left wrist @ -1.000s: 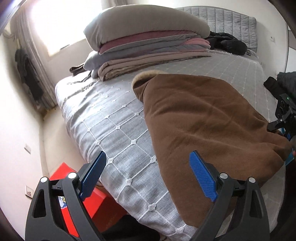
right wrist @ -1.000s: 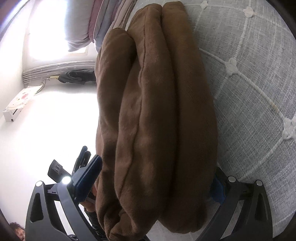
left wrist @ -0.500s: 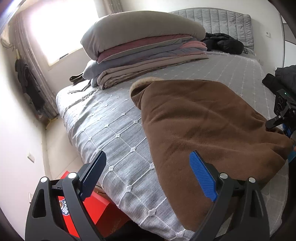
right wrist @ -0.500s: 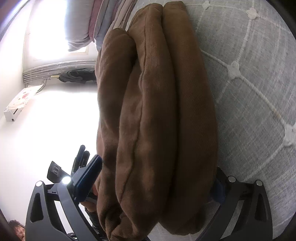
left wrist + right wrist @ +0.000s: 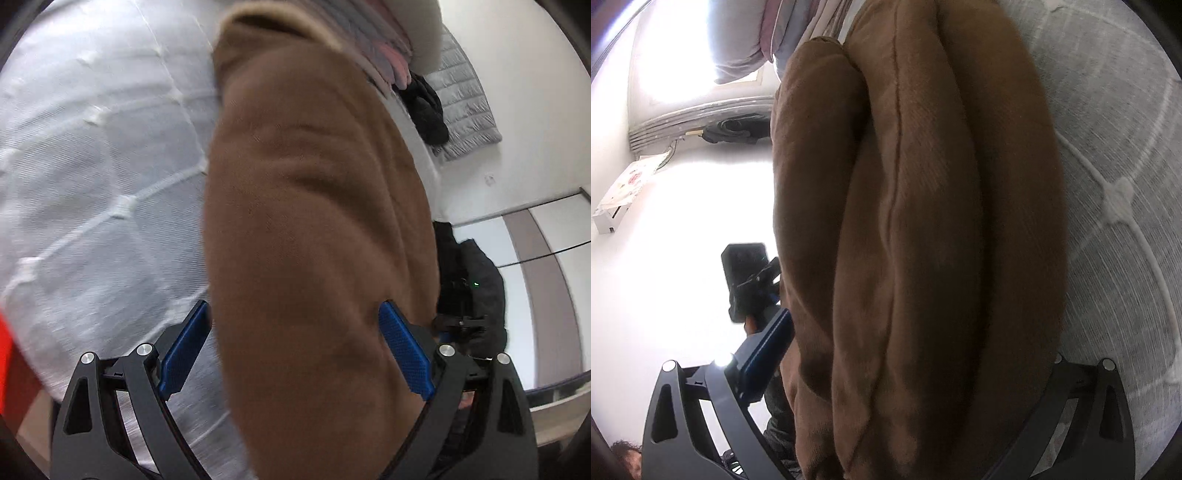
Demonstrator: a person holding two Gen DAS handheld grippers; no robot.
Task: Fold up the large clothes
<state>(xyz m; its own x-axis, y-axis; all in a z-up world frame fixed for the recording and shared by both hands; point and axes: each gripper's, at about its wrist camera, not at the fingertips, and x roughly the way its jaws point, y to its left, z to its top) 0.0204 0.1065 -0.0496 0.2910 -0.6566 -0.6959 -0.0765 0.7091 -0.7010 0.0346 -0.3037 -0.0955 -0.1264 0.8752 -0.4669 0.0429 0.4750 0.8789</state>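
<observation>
A thick brown fleece garment [image 5: 314,184] lies folded in layers on the grey quilted bed [image 5: 92,166]. My left gripper [image 5: 293,310] is open and straddles the garment's near edge, one blue pad on each side, in a blurred view. In the right wrist view the folded garment [image 5: 923,184] shows as stacked rolls on the bed cover [image 5: 1115,147]. My right gripper [image 5: 916,332] is open around that bundle; its right finger is hidden behind the cloth. Each wrist view also catches the opposite gripper: the right gripper [image 5: 461,325] and the left gripper [image 5: 750,280].
Folded bedding [image 5: 388,62] is stacked at the head of the bed, with black clothes [image 5: 428,107] by the grey padded headboard [image 5: 469,110]. A red box [image 5: 5,350] sits beside the bed. Dark clothing [image 5: 476,280] and wardrobe doors [image 5: 535,258] are on the right.
My left gripper has swung right and dropped from above the bed onto the garment's edge, which now sits between its fingers. The right gripper stays around the bundle, slightly closer in.
</observation>
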